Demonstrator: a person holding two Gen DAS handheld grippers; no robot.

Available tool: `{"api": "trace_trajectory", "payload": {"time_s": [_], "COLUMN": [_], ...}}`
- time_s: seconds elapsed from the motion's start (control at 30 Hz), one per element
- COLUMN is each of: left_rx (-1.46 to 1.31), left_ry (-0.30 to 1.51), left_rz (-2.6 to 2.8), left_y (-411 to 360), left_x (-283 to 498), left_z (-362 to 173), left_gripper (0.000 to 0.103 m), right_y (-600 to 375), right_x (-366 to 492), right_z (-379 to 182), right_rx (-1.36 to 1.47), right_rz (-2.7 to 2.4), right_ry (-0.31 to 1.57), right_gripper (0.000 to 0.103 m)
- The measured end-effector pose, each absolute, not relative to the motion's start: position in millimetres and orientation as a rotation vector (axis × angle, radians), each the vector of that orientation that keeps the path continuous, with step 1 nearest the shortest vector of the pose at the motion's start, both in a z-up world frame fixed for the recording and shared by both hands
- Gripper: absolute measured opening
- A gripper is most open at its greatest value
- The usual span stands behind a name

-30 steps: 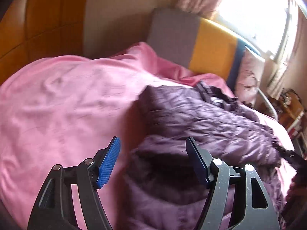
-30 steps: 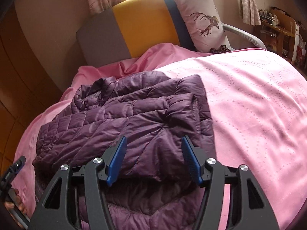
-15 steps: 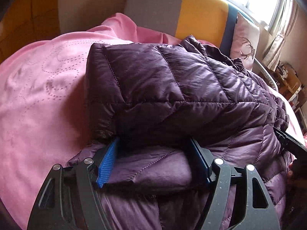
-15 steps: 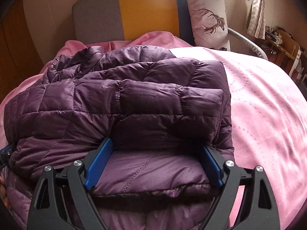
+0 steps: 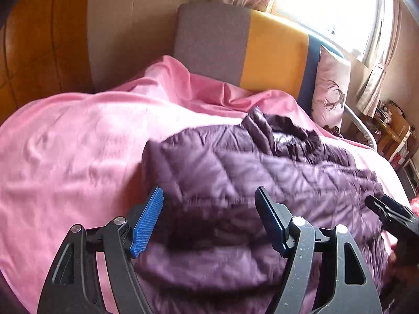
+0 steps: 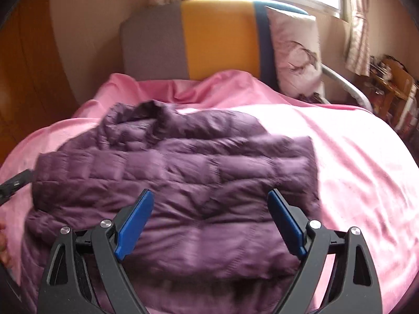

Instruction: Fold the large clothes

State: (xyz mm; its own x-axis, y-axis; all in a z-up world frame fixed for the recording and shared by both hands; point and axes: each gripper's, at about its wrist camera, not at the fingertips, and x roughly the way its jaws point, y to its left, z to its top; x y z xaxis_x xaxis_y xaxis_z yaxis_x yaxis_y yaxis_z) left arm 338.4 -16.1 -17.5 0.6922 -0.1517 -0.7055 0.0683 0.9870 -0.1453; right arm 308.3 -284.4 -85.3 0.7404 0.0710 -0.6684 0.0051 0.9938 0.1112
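Observation:
A purple quilted jacket [image 5: 248,170] lies folded on the pink bedspread [image 5: 65,157], its collar [image 5: 277,128] toward the headboard. My left gripper [image 5: 208,196] hovers open over the jacket's near left part, and its blue pads do not press the cloth. In the right wrist view the jacket [image 6: 196,162] spreads across the middle, blurred by motion. My right gripper [image 6: 209,196] stands wide open above its near edge, holding nothing. Each gripper shows at the edge of the other's view: the right gripper [image 5: 390,212] and the left gripper [image 6: 15,183].
A grey, yellow and blue headboard [image 6: 209,34] stands at the far end with a deer-print pillow [image 6: 296,52] against it. A wooden wardrobe [image 5: 31,39] is at the left. Cluttered shelves [image 6: 392,83] and a curtained window are at the right.
Half a second ago both grippers sat low against the folded jacket, its edge between their jaws. Both have now drawn back and the jacket lies free. The right jaws have widened.

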Motion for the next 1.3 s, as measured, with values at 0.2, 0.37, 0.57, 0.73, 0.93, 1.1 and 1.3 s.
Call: {"api": "trace_trajectory", "payload": {"time_s": [0.2, 0.37, 0.57, 0.73, 0.93, 1.1, 1.3], "left_rx": [-0.121, -0.167, -0.147, -0.115, -0.043, -0.006, 0.019], "left_ry": [0.873, 0.933, 0.894, 0.897, 0.844, 0.794, 0.751], "left_rz": [-0.103, -0.103, -0.087, -0.072, -0.051, -0.107, -0.144], "left_y": [-16.3, -3.3, -7.8, -13.5, -34.1, -54.0, -67.1], "left_x": [373.0, 386.5, 385.1, 385.3, 352.6, 320.5, 289.7], "left_z": [-46.4, -79.9, -90.7, -88.2, -54.8, -38.8, -32.8], "left_gripper": [0.071, 0.073, 0.073, 0.073, 0.081, 0.081, 0.081], "right_y": [-238.7, -229.1, -238.8, -240.6, -245.8, -252.5, -287.7], "right_x": [346.8, 363.1, 375.1, 372.1, 366.4, 337.1, 309.0], "right_z": [-99.8, -131.6, -153.7, -154.3, -140.1, -110.0, -97.8], "right_rx": [0.01, -0.054, 0.005, 0.019, 0.029, 0.033, 0.06], "right_rz": [0.086, 0.074, 0.1, 0.108, 0.106, 0.136, 0.075], "right_ry": [0.775, 0.806, 0.838, 0.84, 0.841, 0.79, 0.775], "right_gripper": [0.088, 0.092, 0.094, 0.094, 0.095, 0.097, 0.097]}}
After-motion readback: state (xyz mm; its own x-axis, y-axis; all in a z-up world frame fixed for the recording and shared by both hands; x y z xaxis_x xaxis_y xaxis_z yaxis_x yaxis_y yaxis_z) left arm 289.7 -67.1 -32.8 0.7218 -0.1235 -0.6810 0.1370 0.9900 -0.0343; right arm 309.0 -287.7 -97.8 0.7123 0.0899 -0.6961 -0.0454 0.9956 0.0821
